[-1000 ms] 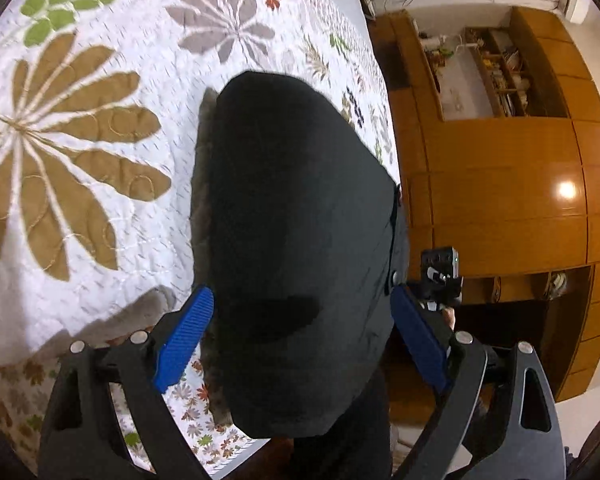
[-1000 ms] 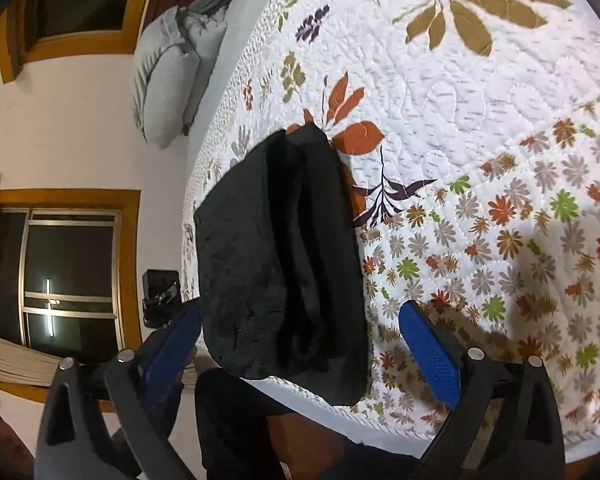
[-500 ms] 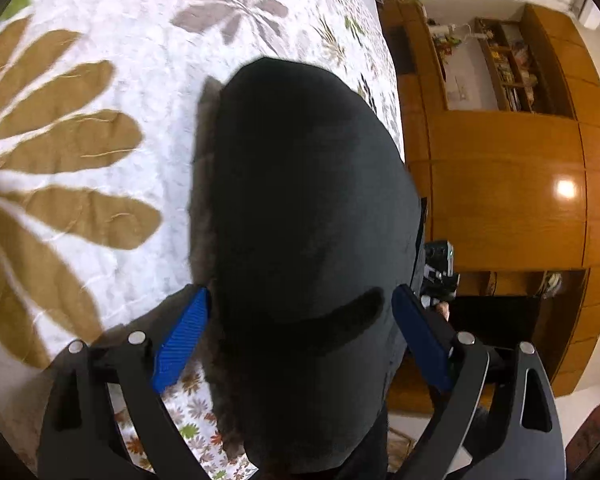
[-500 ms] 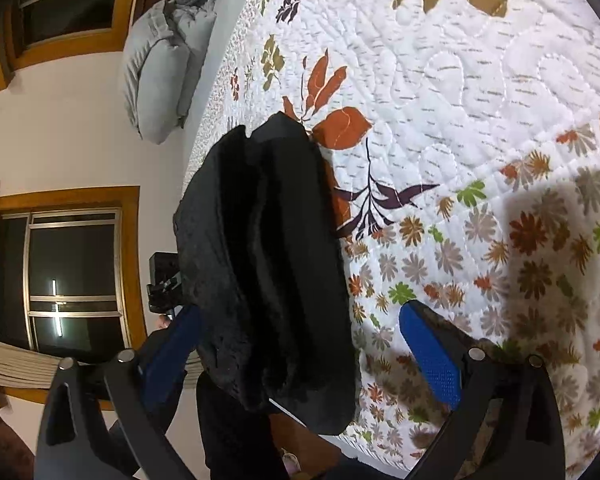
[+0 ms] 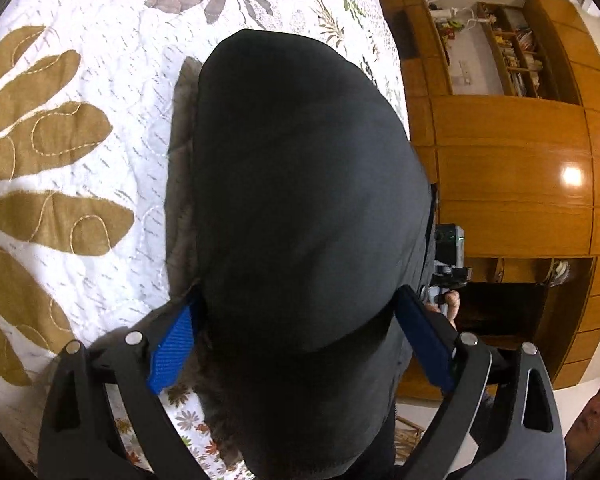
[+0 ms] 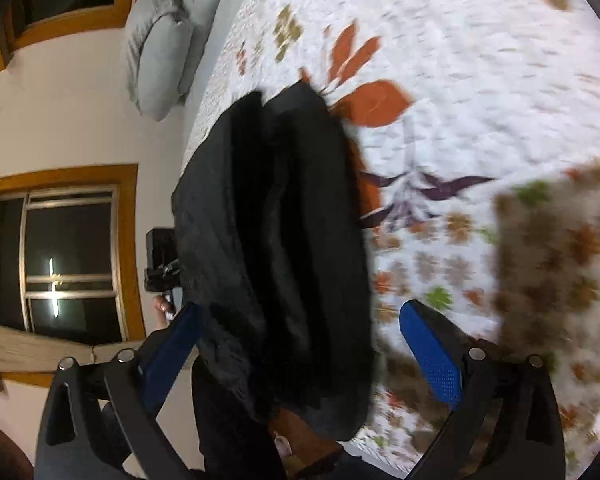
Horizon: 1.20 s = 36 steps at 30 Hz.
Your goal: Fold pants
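The black pants (image 5: 300, 200) lie folded in a thick stack at the edge of the floral quilted bed (image 5: 80, 120). My left gripper (image 5: 296, 344) is open, its blue pads on either side of the stack's near end, not pinching it. In the right wrist view the same folded pants (image 6: 276, 248) lie between my right gripper's (image 6: 300, 356) open blue pads, with one end hanging over the bed edge. The right gripper's body shows in the left wrist view (image 5: 448, 256) beyond the pants.
A wooden cabinet wall with shelves (image 5: 512, 160) stands past the bed edge. Grey pillows (image 6: 160, 40) lie at the bed's head, and a window (image 6: 64, 256) is in the wall. The quilt (image 6: 480, 100) spreads wide to the right.
Both grippers have moved in closer to the folded pants, which now fill more of each view. Both stay open. The right wrist view is blurred by motion.
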Available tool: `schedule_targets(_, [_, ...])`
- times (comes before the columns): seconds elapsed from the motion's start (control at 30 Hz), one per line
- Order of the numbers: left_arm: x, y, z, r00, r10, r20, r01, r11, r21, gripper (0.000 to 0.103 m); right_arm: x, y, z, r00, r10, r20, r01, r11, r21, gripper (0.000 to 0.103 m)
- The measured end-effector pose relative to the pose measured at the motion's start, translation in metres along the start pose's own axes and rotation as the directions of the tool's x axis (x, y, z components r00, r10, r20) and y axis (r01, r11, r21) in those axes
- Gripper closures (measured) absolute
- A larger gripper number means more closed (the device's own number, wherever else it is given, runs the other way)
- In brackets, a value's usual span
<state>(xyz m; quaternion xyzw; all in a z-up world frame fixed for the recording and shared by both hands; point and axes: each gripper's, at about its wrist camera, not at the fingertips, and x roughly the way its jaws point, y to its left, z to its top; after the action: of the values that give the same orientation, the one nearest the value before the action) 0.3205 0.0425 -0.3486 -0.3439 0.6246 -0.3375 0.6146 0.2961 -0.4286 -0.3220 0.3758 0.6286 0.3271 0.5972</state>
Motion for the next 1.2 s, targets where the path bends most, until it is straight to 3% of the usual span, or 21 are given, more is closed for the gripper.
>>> schedule_targets(0.23, [0.006, -0.005, 0.001, 1.0, 0.008, -0.017, -0.007, 1.0, 0.013, 0.011, 0.013, 0.003, 0.004, 0.997, 0.07, -0.033, -0.07, 0.998, 0.006, 0.003])
schedule_targets(0.4, [0.012, -0.01, 0.005, 0.999, 0.04, -0.029, -0.039, 0.999, 0.025, 0.011, 0.03, 0.007, 0.007, 0.996, 0.067, -0.053, -0.068, 0.998, -0.009, 0.003])
schedule_targets(0.57, [0.009, -0.013, 0.004, 0.998, 0.061, -0.009, -0.061, 0.997, 0.042, 0.038, 0.038, 0.019, 0.004, 0.997, 0.051, -0.058, -0.054, 0.998, -0.044, 0.005])
schedule_targets(0.73, [0.003, -0.011, 0.001, 0.998, 0.047, 0.031, -0.048, 0.998, 0.046, 0.054, 0.041, 0.027, 0.002, 0.998, 0.037, -0.053, -0.041, 0.996, -0.074, 0.043])
schedule_targets(0.83, [0.0, -0.013, 0.0, 0.998, 0.034, 0.044, -0.036, 0.998, 0.054, 0.063, 0.043, 0.033, 0.005, 0.998, 0.043, -0.047, -0.047, 0.995, -0.092, 0.054])
schedule_targets(1.2, [-0.021, -0.025, -0.003, 0.997, 0.014, 0.073, -0.019, 0.997, 0.07, 0.075, 0.045, 0.06, 0.012, 0.998, 0.045, -0.048, -0.051, 0.99, -0.129, 0.064])
